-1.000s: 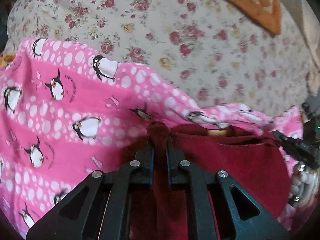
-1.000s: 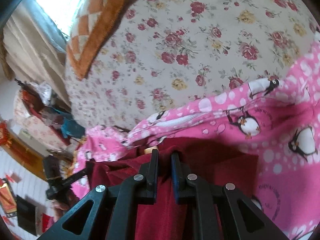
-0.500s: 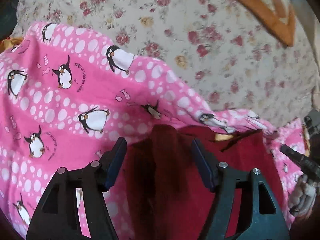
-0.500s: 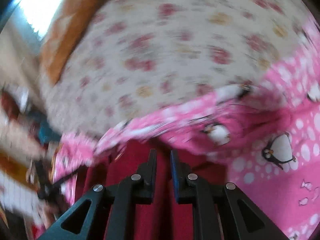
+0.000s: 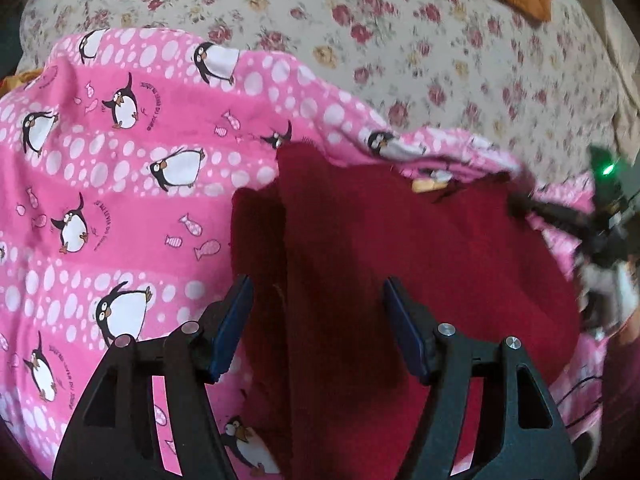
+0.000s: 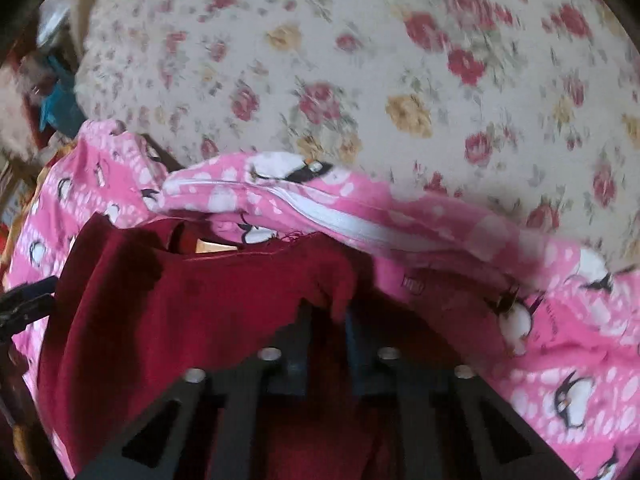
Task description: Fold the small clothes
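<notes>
The left tool [image 5: 318,312] gapes over the limp red garment [image 5: 420,248], whose edge the right tool [image 6: 328,316] apparently pinches.

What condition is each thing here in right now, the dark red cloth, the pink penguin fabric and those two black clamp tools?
Dark red velvety garment: folded over itself, lying on the pink fabric, one edge pinched.
Pink penguin-print fabric: spread out, rumpled, white zipper edge bunched up.
Left gripper: jaws wide apart, holding nothing.
Right gripper: jaws closed on the red garment's edge.
Floral bedsheet: laid flat underneath.
</notes>
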Demonstrator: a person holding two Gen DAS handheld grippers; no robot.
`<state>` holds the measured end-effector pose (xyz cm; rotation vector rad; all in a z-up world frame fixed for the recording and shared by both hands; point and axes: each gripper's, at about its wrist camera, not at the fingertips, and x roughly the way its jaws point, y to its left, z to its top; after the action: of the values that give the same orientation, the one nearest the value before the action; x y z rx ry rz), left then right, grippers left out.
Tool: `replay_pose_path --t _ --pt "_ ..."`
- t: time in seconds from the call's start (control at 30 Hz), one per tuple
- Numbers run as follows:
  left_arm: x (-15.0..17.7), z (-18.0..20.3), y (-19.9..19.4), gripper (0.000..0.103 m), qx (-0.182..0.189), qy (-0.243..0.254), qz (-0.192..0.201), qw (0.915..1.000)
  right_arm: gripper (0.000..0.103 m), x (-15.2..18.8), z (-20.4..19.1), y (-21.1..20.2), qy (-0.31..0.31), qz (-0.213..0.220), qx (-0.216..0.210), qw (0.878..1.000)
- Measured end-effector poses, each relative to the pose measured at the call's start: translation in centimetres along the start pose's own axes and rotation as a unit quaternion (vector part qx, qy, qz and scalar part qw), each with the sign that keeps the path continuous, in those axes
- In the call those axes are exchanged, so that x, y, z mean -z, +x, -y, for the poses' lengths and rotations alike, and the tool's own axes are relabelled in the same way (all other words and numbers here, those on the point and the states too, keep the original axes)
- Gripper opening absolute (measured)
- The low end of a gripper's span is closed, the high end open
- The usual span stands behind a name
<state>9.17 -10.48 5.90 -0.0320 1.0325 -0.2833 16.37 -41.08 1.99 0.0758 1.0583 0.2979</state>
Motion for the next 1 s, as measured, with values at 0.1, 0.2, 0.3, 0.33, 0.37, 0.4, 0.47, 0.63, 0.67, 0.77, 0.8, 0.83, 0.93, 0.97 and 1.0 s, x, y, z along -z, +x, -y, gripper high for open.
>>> replay_pose_path --t 0.1,0.2,0.3,0.33,0.37,0.4,0.47,0.63,0.67,0.77,0.8,0.83,0.93,0.97,1.0 --pt "0.5 0.0 1.6 0.067 -0.021 0.0 -0.014 0.9997 0.008 0.4 3.0 -1.4 0.038 0.025 0.051 0.998" --pt "0.8 -0.3 2.2 0.067 -0.027 -0.006 -0.017 0.9995 0.002 1.3 5.1 -0.1 0.066 0.006 0.096 0.993" --pt "1.0 -0.3 1.4 0.067 -0.024 -0.011 -0.013 0.9996 0.002 2.0 5.0 -1.1 0.079 0.01 0.044 0.996" --pt "1.2 -0.4 1.0 0.067 -0.023 -0.012 -0.013 0.9996 0.002 2.3 4.6 -2.6 0.075 0.022 0.032 0.996" --pt "1.4 -0.3 0.5 0.067 -0.021 -0.011 -0.011 0.9997 0.002 2.6 4.3 -3.6 0.074 0.03 0.02 0.997" --pt "1.6 -0.3 0.0 0.067 -0.019 -0.01 -0.009 0.9997 0.002 3.2 4.0 -5.6 0.077 0.045 -0.006 0.996" --pt "2.2 0.0 -1.0 0.067 -0.016 -0.006 -0.004 0.9998 0.003 4.5 3.4 -8.5 0.083 0.06 -0.044 0.994" --pt "3.6 0.8 -2.4 0.067 -0.013 0.0 -0.003 0.9999 0.011 8.6 0.0 -11.5 0.069 0.047 -0.092 0.992" --pt "3.8 1.0 -2.6 0.067 -0.015 0.004 -0.005 0.9999 0.026 9.6 -0.9 -11.5 0.059 0.032 -0.095 0.993" --pt "4.6 1.1 -3.4 0.067 -0.022 0.011 -0.005 0.9997 0.044 11.8 -2.6 -11.5 0.056 0.031 -0.092 0.994" --pt "4.8 1.1 -3.8 0.067 -0.022 0.014 -0.007 0.9996 0.044 12.1 -2.6 -11.4 0.059 0.037 -0.086 0.994" --pt "5.0 1.1 -4.1 0.067 -0.021 0.015 -0.01 0.9996 0.044 12.4 -2.7 -11.4 0.06 0.042 -0.08 0.994" --pt "5.5 0.8 -4.9 0.067 -0.024 0.019 -0.016 0.9994 0.044 13.2 -2.4 -12.2 0.068 0.046 -0.07 0.994" --pt "5.7 0.7 -5.2 0.067 -0.026 0.02 -0.016 0.9993 0.044 13.3 -2.4 -12.0 0.072 0.037 -0.066 0.995" --pt "5.9 0.6 -5.7 0.067 -0.027 0.02 -0.014 0.9993 0.044 13.5 -2.2 -12.2 0.075 0.038 -0.059 0.995"
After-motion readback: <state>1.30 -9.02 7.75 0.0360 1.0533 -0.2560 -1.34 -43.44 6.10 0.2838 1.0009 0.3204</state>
